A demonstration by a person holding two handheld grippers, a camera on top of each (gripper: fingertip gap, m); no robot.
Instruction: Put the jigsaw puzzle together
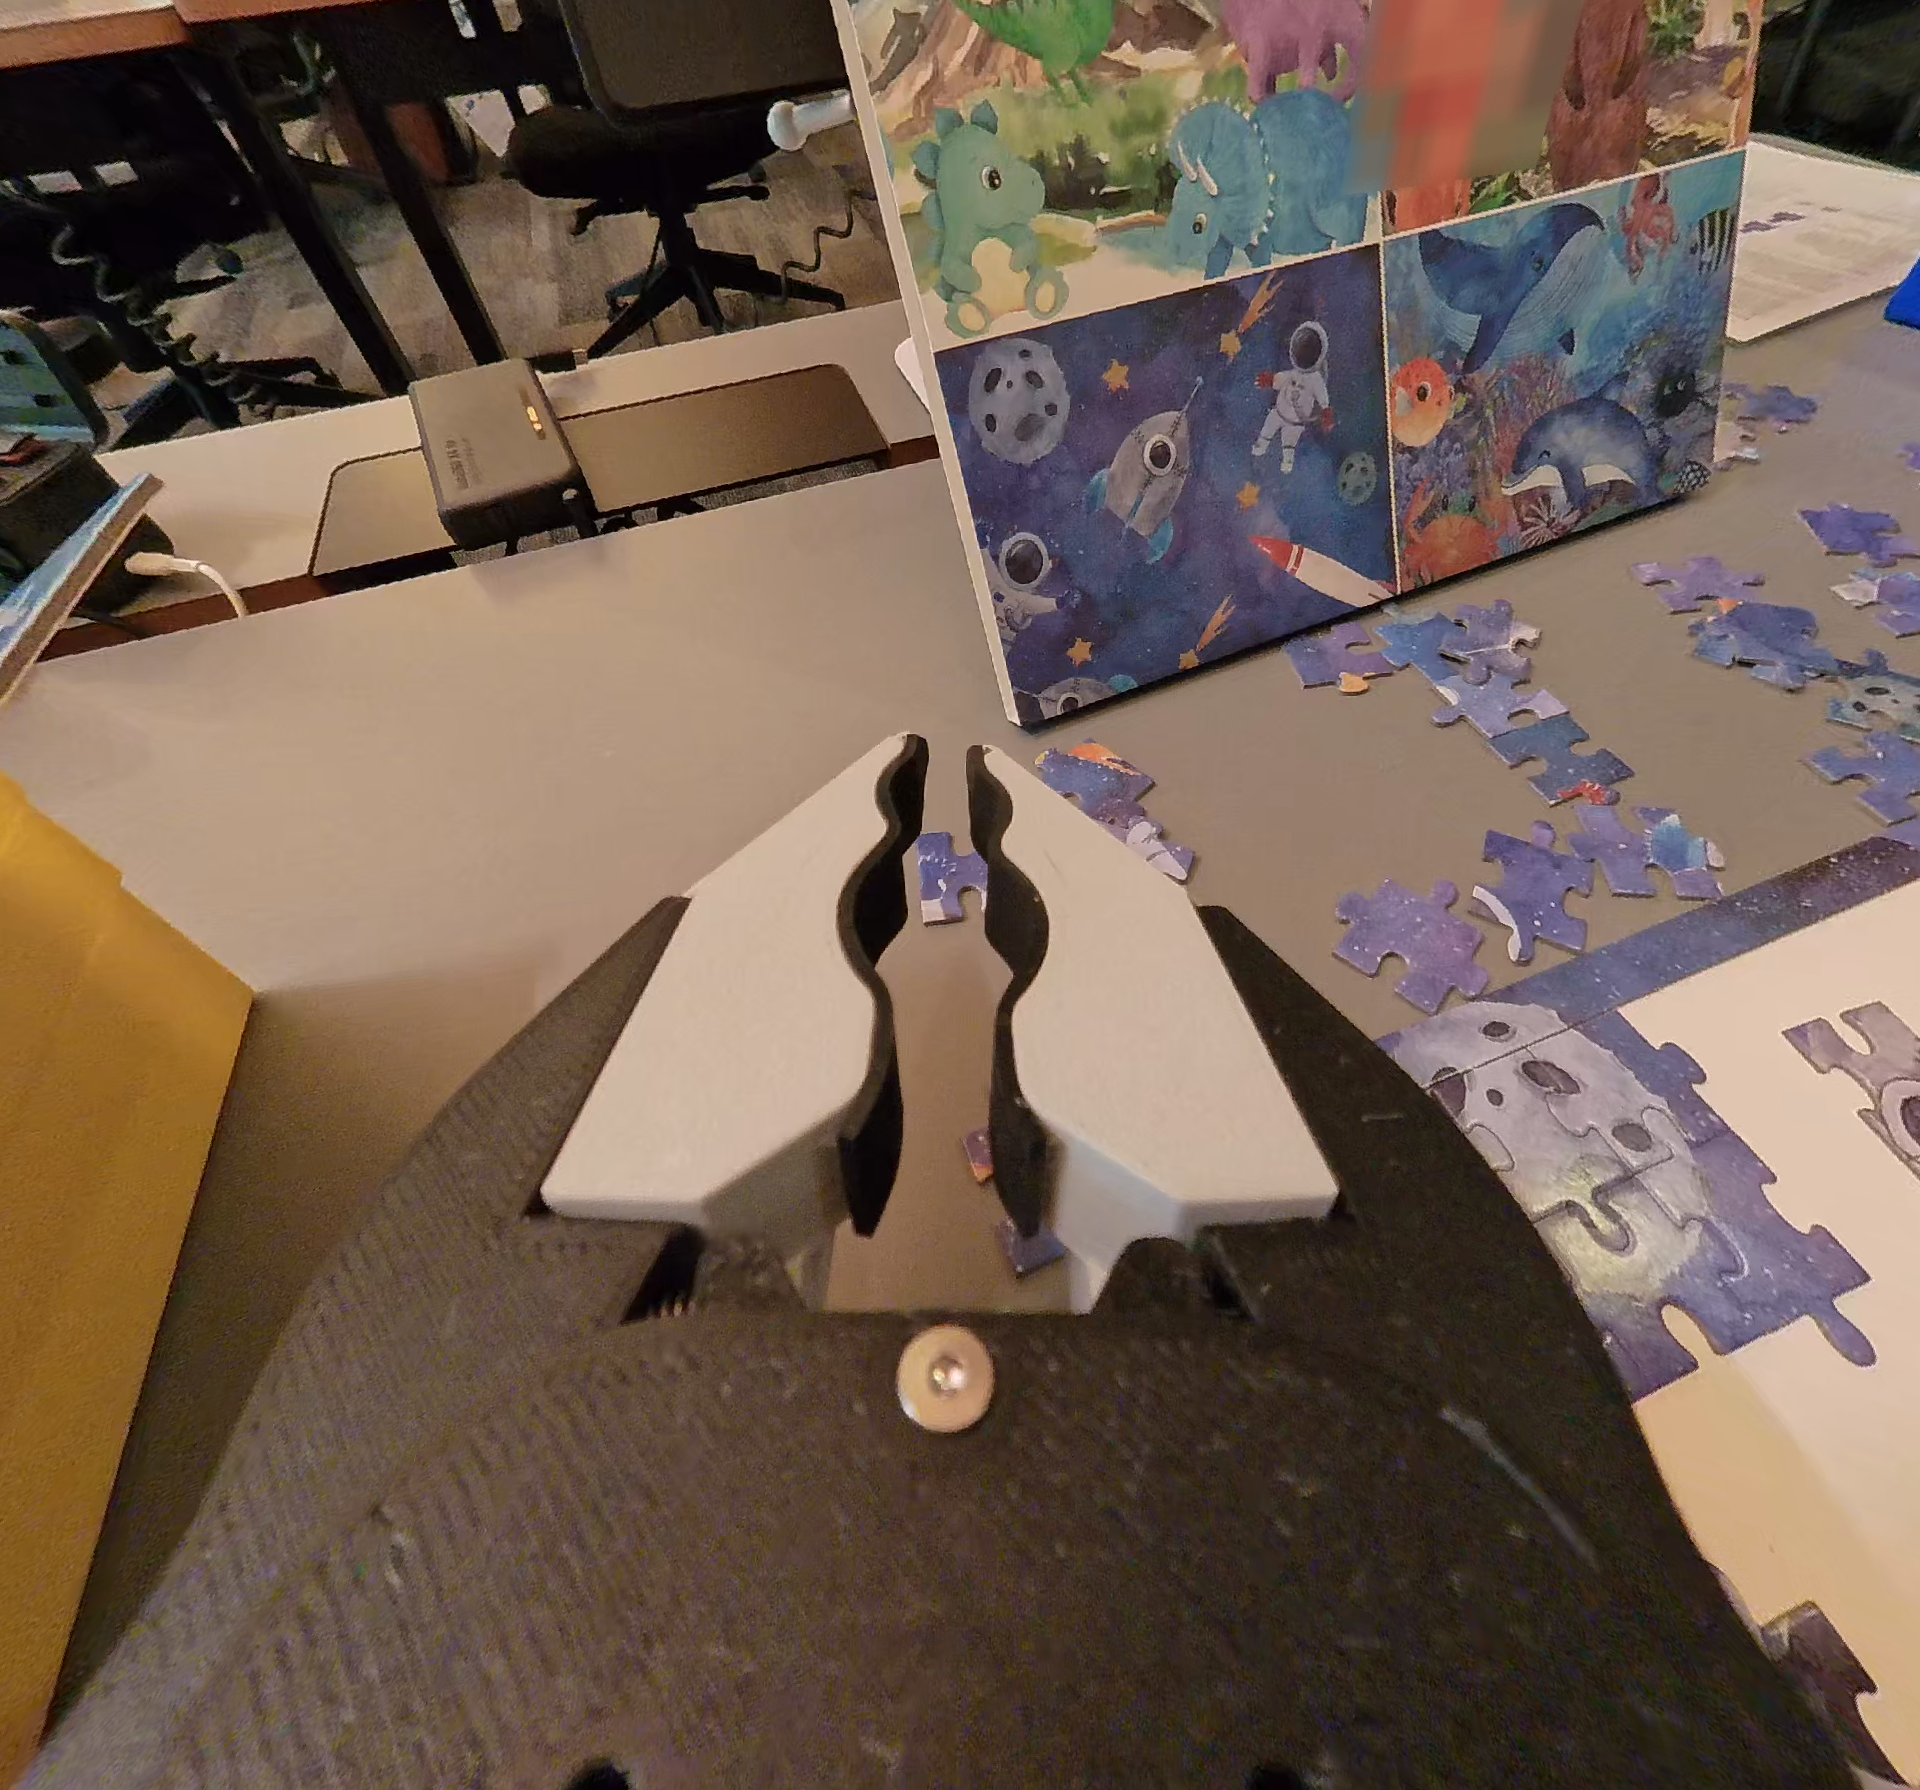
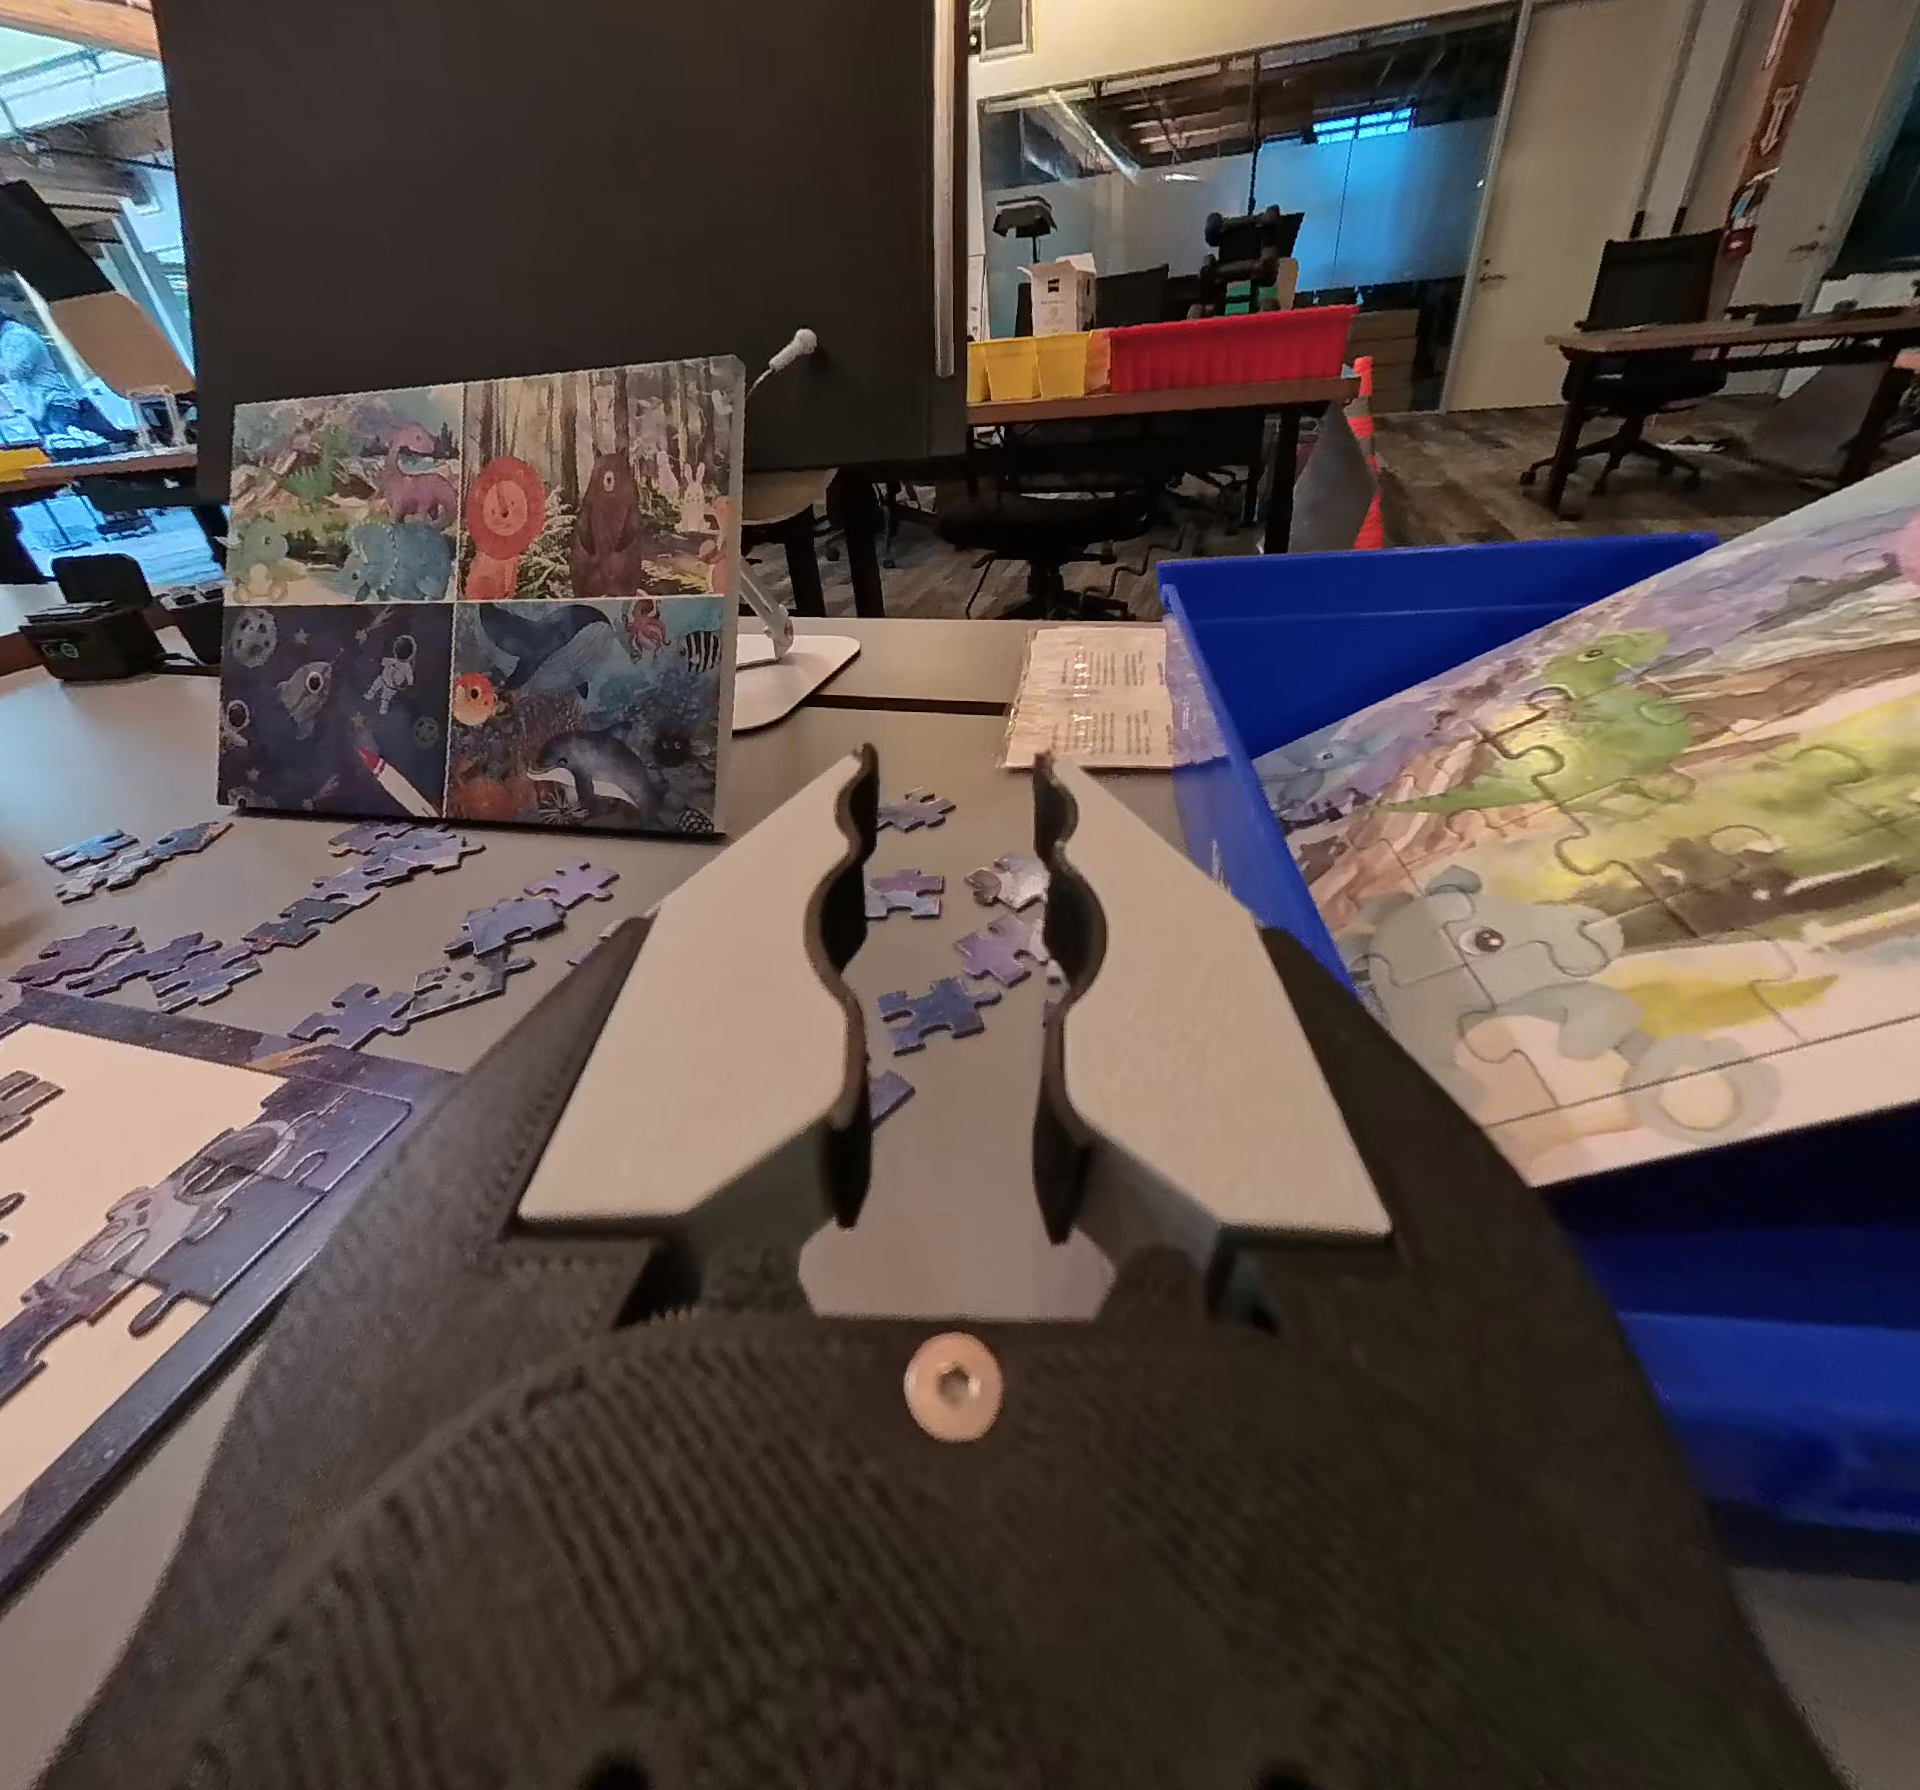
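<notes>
My left gripper (image 1: 945,748) hovers low over the grey table (image 1: 520,753). Its jaws stand a narrow slit apart and hold nothing. A loose blue-purple puzzle piece (image 1: 948,876) lies on the table beneath it, seen through the slit. More loose pieces (image 1: 1538,701) lie to its right, beside a partly built space puzzle (image 1: 1621,1179) on a white board. My right gripper (image 2: 951,764) is open and empty above other loose pieces (image 2: 935,1002). The space puzzle also shows in the right wrist view (image 2: 187,1190), at the lower left.
A puzzle box (image 1: 1299,338) with four pictures stands upright at the back; it also shows in the right wrist view (image 2: 478,608). A blue bin (image 2: 1351,618) at the right bears a tilted dinosaur puzzle (image 2: 1610,888). A bagged paper sheet (image 2: 1101,701) lies behind. A yellow object (image 1: 94,1169) is at the left. Some 50 cm of space lies between my two pairs of fingers.
</notes>
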